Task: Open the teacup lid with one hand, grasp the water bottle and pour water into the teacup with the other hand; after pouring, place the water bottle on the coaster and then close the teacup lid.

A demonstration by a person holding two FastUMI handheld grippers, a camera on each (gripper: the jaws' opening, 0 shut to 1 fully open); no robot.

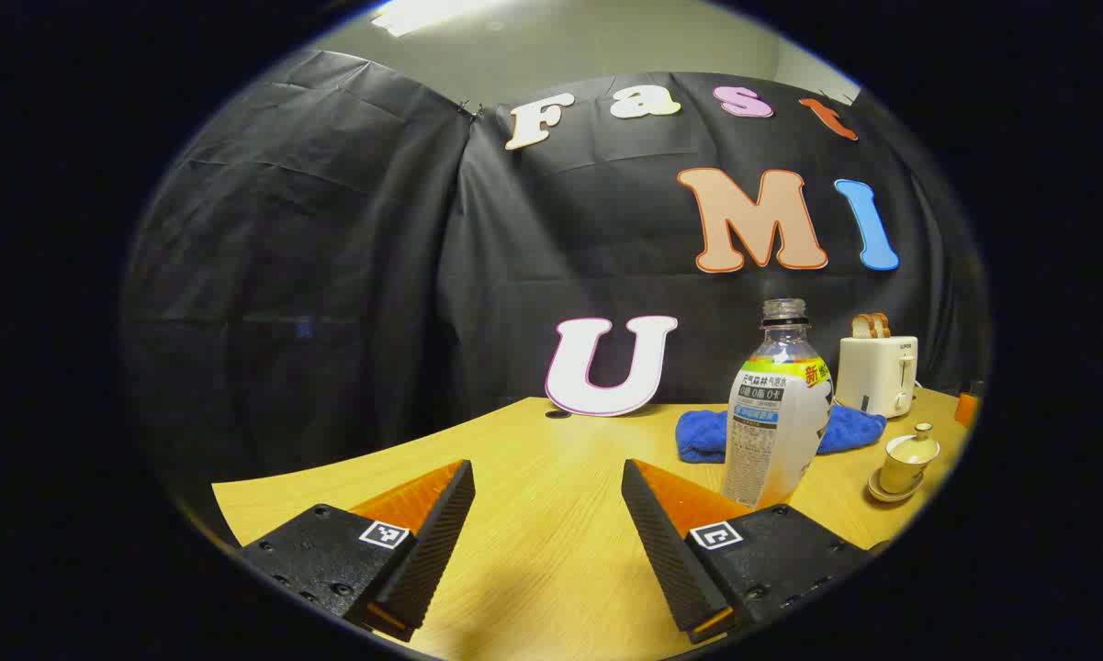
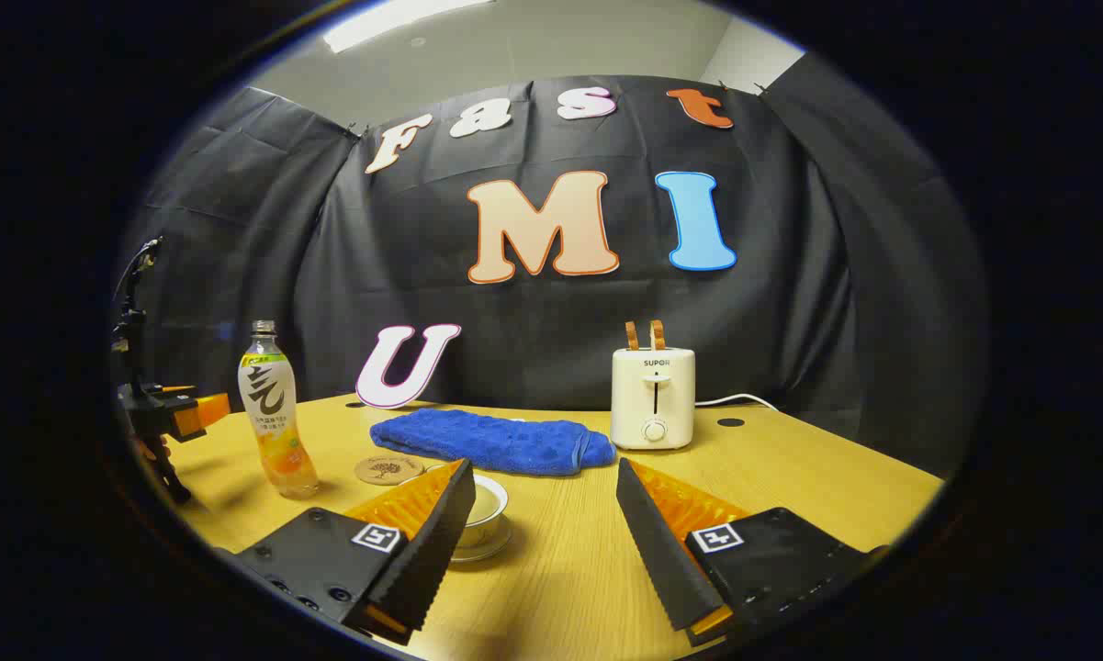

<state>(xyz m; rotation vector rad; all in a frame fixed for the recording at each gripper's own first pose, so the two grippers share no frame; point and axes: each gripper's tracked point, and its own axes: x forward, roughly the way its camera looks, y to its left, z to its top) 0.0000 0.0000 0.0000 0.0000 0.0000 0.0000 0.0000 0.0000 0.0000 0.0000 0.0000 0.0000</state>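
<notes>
The water bottle [image 1: 776, 413] stands upright on the wooden table, just right of my left gripper [image 1: 546, 473], which is open with nothing between its fingers. Farther right sits the teacup [image 1: 907, 462] on its saucer, lid on. In the right gripper view the bottle [image 2: 275, 422] stands at the left, with the round cork coaster [image 2: 388, 468] to its right. My right gripper [image 2: 544, 473] is open, and the teacup [image 2: 489, 510] sits partly hidden behind its left finger. The left gripper [image 2: 170, 413] shows at the far left edge, beside the bottle.
A blue towel [image 2: 491, 441] lies folded behind the coaster and cup. A white toaster [image 2: 652, 395] holding bread slices stands at the back, its cord trailing right. The table [image 2: 790, 477] has bare wood to the right of my right gripper.
</notes>
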